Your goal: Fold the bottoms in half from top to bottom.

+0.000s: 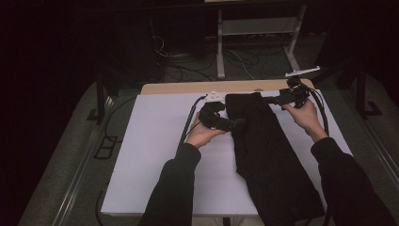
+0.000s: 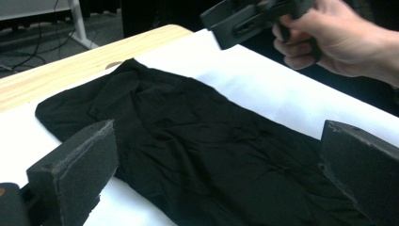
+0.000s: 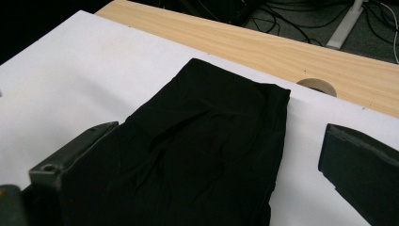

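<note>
Black cloth [image 1: 266,150], a long folded garment, lies flat on the white sheet [image 1: 150,155] that covers the table, running from the far edge toward the person's side, on the right half. Its far end looks squared off and folded, with small wrinkles across the top layer.

Both grippers sit at that far end. The left gripper [image 1: 226,123] hovers at the cloth's left edge, its jaws spread wide and pinching nothing; in the left gripper view the fabric lies between and beyond the two pads. The right gripper [image 1: 282,99] hangs near the far right corner, likewise spread, with the cloth below and between its jaws in the right gripper view. Neither appears to touch the fabric.

Judging from this, the step in hand is lining up for a grasp at the top corners, probably to fold or straighten. Next, each gripper would need to drop to an edge, catch the layers cleanly, and close without bunching them.

Beyond the sheet, the wooden tabletop [image 3: 263,42] shows a round hole [image 3: 317,85].
</note>
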`<state>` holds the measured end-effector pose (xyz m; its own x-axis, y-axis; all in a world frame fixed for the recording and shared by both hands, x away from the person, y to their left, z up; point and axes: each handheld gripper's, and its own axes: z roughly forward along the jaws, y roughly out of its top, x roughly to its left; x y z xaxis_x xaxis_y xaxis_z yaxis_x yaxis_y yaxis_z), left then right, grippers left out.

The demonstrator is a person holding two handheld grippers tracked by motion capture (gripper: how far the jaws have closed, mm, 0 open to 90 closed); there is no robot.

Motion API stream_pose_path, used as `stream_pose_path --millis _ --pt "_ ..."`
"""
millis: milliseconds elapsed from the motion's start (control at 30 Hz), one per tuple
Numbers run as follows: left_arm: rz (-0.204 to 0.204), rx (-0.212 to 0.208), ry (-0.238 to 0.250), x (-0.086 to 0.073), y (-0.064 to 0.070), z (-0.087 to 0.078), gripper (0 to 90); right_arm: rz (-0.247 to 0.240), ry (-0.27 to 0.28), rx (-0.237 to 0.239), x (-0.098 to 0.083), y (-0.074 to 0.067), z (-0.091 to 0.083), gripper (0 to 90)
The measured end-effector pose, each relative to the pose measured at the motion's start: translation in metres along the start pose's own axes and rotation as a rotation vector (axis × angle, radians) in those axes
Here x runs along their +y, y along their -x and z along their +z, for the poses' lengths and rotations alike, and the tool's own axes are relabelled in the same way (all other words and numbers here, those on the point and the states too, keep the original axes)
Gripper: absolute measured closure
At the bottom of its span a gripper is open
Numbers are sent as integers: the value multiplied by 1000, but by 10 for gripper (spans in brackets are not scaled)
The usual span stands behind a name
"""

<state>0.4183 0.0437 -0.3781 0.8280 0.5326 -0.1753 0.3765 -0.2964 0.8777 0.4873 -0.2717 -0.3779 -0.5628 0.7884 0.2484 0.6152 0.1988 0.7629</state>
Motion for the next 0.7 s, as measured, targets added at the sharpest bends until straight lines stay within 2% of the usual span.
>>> stream_pose_path --millis 167,267,367,533,633,700 --pt "-37 12 9 -3 -10 8 0 -1 -4 -8 -1 1 1 0" --pt "-50 19 15 -6 -15 14 0 23 1 -2 -4 4 3 0" --pt "-69 22 19 -10 -20 19 0 26 -2 -6 -5 6 5 0" --pt "-122 37 28 -15 -30 24 0 29 1 -14 -5 8 4 0" --pt "-179 17 54 -18 -36 26 0 40 3 -17 -5 9 5 0" --pt "-194 20 63 -19 -38 27 0 43 1 -20 -6 10 6 0"
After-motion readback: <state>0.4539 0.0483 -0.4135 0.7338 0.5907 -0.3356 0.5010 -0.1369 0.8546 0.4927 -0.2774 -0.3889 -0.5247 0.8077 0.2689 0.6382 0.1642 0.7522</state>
